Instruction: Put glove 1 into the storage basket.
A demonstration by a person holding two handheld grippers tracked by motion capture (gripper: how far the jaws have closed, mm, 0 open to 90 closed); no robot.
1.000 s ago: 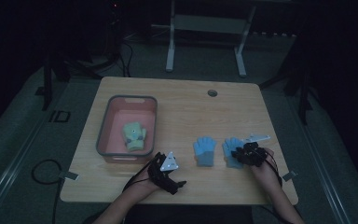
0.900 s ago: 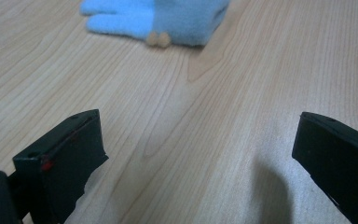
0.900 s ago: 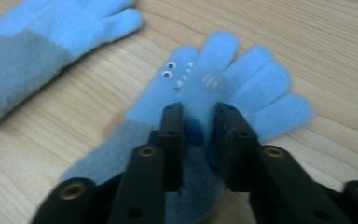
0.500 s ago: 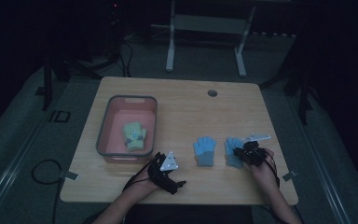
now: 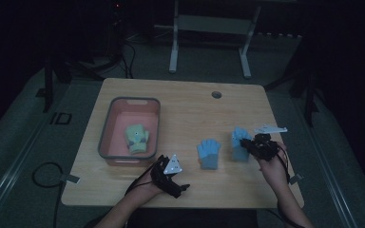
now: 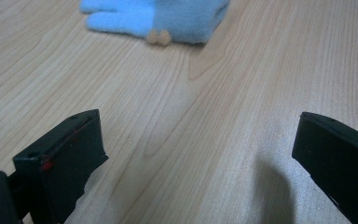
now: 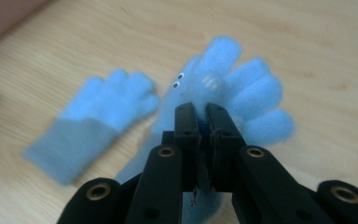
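A: Left to right, quick. Pink tub (image 5: 105,127) near the table's (image 5: 185,102) left edge, with a green glove (image 5: 137,137) lying inside it.

B: Left tool (image 5: 170,176)?

A: At the front edge, left of centre, jaws spread wide with nothing between them; in the left gripper view they frame bare wood, with a blue glove (image 6: 168,18) lying well ahead. That's the flat one, mid-table toward the front (image 5: 208,153).

B: And the right side?

A: Right tool (image 7: 198,111) is clamped on the second blue glove (image 7: 242,93), toward the right edge; the jaws have just been closing, fabric pinched between them. In the high view that held glove (image 5: 240,145) looks partly raised off the wood, cuff end low.

B: Handling?

A: Knit fleece, so I'd call it very light, floppy, not fragile and not slippery. It will drape and swing rather than hold its shape. The pinch seems to sit on the palm near the little face with eyes; the fingers fan out past the jaws.

B: Good spot?

A: Fine for a lift. A thick bunch of palm or cuff is the safest; a single finger could stretch and slip out.
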